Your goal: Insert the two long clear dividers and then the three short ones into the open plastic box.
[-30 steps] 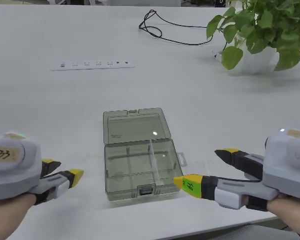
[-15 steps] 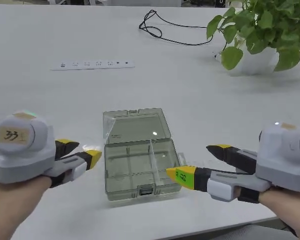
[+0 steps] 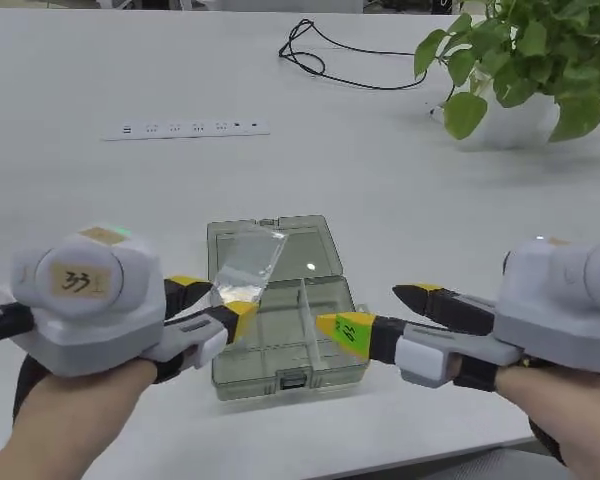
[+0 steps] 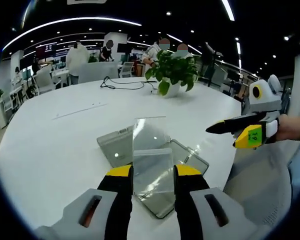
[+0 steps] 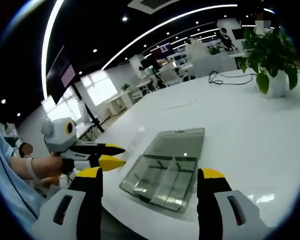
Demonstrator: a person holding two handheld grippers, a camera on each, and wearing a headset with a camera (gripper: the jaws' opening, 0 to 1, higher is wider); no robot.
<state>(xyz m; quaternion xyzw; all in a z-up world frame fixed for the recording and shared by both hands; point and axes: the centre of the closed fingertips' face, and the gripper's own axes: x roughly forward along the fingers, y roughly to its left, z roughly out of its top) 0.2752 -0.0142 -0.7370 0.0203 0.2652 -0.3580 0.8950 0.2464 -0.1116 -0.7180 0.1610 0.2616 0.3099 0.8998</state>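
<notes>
An open olive-tinted plastic box (image 3: 285, 345) lies on the white table, its lid (image 3: 310, 245) flat behind the base. One clear divider (image 3: 302, 305) stands in the base, running front to back. My left gripper (image 3: 215, 296) hovers at the box's left side, shut on clear divider sheets (image 3: 248, 262) that stick up over the lid. In the left gripper view the sheets (image 4: 151, 165) span the gap between the jaws, above the box (image 4: 115, 145). My right gripper (image 3: 368, 310) stands open over the box's right edge, holding nothing. The right gripper view looks down on the box (image 5: 165, 170).
A white power strip (image 3: 185, 129) lies farther back. A black cable (image 3: 320, 55) and a potted plant (image 3: 525, 70) sit at the far right. The table's front edge runs just below the box. People stand in the room behind.
My left gripper has risen and moved right to the box's left side, and clear sheets now show in its jaws. The right gripper has shifted left over the box's right edge.
</notes>
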